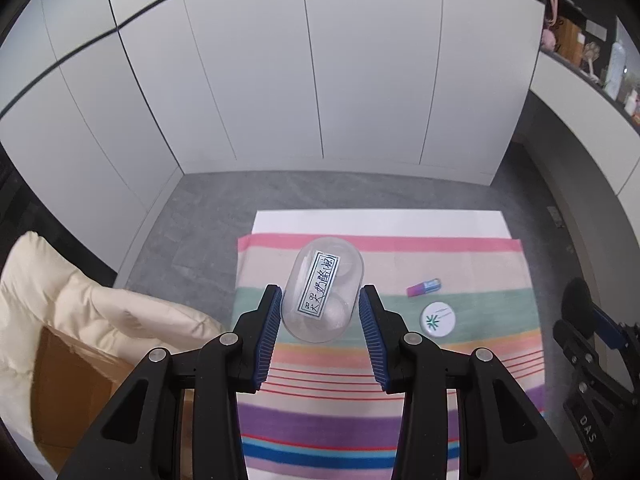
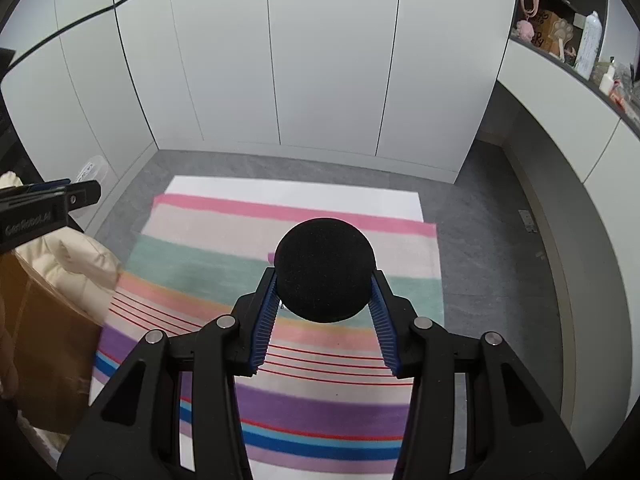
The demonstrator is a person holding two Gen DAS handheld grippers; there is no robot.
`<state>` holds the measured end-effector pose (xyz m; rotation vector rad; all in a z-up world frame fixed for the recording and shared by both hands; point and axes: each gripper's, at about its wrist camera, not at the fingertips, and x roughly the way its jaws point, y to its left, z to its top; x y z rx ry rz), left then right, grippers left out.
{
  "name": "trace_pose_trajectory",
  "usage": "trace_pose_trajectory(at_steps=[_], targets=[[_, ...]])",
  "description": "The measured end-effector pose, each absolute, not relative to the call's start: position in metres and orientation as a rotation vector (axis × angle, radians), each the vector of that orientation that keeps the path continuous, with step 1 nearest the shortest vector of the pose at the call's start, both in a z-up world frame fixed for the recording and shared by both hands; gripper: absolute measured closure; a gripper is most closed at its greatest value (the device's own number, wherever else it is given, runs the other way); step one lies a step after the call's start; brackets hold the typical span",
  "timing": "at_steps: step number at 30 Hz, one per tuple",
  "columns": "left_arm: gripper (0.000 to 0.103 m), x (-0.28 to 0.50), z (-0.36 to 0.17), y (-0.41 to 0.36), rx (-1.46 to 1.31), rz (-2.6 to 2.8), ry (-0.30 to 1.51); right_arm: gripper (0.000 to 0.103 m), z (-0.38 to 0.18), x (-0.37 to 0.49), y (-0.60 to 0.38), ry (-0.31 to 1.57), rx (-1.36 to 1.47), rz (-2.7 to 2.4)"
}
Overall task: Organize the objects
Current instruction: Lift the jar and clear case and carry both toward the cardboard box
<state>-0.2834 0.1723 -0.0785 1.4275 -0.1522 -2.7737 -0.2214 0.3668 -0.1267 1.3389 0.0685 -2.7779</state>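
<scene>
My left gripper [image 1: 320, 296] is shut on a clear oval plastic box [image 1: 322, 290] with a white label of green lettering, held high above the striped cloth [image 1: 480, 272]. My right gripper [image 2: 325, 280] is shut on a black round foam ball [image 2: 325, 270], also lifted over the striped cloth [image 2: 192, 264]. On the cloth lie a small pink and blue tube [image 1: 423, 287] and a round white tin with a green mark [image 1: 438, 319]. The right gripper with its black ball shows at the right edge of the left wrist view [image 1: 576, 308].
A brown cardboard box [image 1: 68, 396] with a cream padded garment [image 1: 92, 312] over it stands left of the cloth. White cabinet doors [image 1: 320, 60] close the back. A shelf with bottles and bags [image 2: 580, 40] runs along the right. Grey floor [image 2: 488, 240] surrounds the cloth.
</scene>
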Motion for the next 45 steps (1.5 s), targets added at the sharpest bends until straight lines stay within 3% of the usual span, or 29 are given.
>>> trace_pose_trajectory(at_steps=[8,26,31,45], targets=[[0.062,-0.257,-0.056,0.181,1.41,-2.816,-0.167,0.056,-0.092,-0.21,0.368,0.039,1.368,-2.778],[0.062,-0.204,-0.065,0.189,1.475,-2.791,-0.225,0.056,-0.09,-0.178,0.382,0.056,1.417,-2.792],[0.062,-0.172,-0.057,0.199,1.427,-2.837,-0.338,0.056,-0.088,-0.156,0.382,0.03,1.416,-2.778],[0.062,-0.093,-0.055,0.162,1.438,-2.813,-0.269,0.056,-0.086,-0.078,0.373,0.024,1.421,-2.74]])
